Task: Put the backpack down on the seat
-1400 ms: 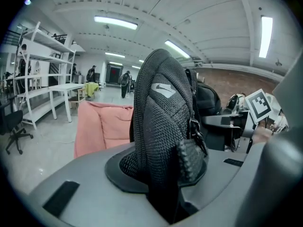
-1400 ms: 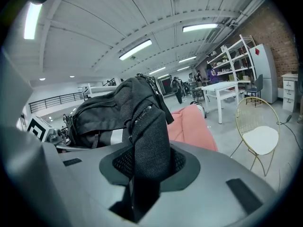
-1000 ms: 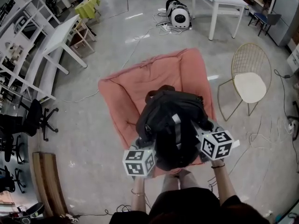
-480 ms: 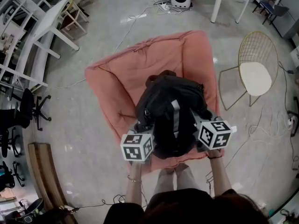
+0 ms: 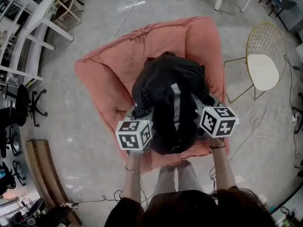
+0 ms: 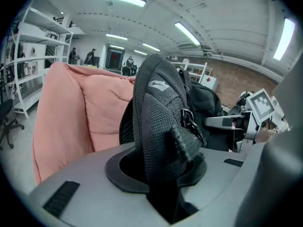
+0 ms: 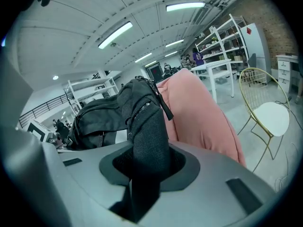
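Note:
A black backpack (image 5: pixel 168 103) with a grey stripe hangs over the pink cushioned seat (image 5: pixel 113 74), held up from both sides. My left gripper (image 5: pixel 137 126) is shut on a black mesh shoulder strap (image 6: pixel 161 126) of the backpack. My right gripper (image 5: pixel 208 117) is shut on the other strap (image 7: pixel 147 141). In the left gripper view the seat's pink back (image 6: pixel 71 112) stands just behind the backpack. In the right gripper view the pink cushion (image 7: pixel 199 112) lies to the right of the bag (image 7: pixel 102 117). The jaw tips are hidden by the fabric.
A gold wire chair (image 5: pixel 262 65) with a white pad stands right of the seat. White tables (image 5: pixel 33 27) and a black office chair (image 5: pixel 23 108) are at the left. A wooden bench (image 5: pixel 45 174) lies at lower left. Cables (image 5: pixel 265 126) trail on the floor at right.
The backpack and both grippers have moved forward over the pink seat; the seat now lies nearer beneath them. Both grips are unchanged.

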Demonstrator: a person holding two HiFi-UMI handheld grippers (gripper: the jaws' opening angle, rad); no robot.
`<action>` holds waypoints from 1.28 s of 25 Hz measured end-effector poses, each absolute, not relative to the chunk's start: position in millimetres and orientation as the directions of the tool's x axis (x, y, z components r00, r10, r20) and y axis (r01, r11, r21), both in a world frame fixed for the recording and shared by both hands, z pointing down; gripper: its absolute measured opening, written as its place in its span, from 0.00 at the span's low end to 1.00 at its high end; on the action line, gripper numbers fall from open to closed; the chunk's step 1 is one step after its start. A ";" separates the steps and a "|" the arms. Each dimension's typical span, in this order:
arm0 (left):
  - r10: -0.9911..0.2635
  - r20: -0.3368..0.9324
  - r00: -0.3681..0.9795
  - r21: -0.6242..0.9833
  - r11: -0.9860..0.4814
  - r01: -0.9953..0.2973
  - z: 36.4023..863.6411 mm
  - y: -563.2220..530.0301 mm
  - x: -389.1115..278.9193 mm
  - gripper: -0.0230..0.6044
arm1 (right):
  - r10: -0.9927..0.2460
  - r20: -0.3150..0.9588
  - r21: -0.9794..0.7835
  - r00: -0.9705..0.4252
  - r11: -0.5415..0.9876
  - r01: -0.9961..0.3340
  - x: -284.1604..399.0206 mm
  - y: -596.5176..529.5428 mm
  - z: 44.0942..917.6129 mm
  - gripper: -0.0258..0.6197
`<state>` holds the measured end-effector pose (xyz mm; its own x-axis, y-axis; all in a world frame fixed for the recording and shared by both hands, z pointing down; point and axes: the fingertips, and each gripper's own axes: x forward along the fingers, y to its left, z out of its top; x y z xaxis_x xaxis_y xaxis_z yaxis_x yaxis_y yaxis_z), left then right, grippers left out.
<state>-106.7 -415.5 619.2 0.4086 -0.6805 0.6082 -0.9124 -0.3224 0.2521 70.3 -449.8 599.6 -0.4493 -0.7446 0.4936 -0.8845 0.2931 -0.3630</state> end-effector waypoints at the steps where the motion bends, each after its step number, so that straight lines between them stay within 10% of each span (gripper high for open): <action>1: -0.681 0.607 0.409 0.252 -0.323 -0.912 621.3 -419.1 -106.8 0.21 | -0.746 0.493 -0.363 -0.448 0.292 -0.885 70.4 -453.2 601.8 0.18; 32: -0.713 0.650 0.262 0.149 -0.219 -0.964 658.2 -484.0 -134.0 0.38 | -0.787 0.498 -0.318 -0.363 0.224 -0.921 66.0 -517.7 634.4 0.31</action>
<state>-134.0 -484.0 658.2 0.2625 -0.7133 0.6499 -0.9643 -0.2189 0.1492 66.0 -517.7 634.4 -0.3632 -0.7875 0.4979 -0.9212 0.2237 -0.3182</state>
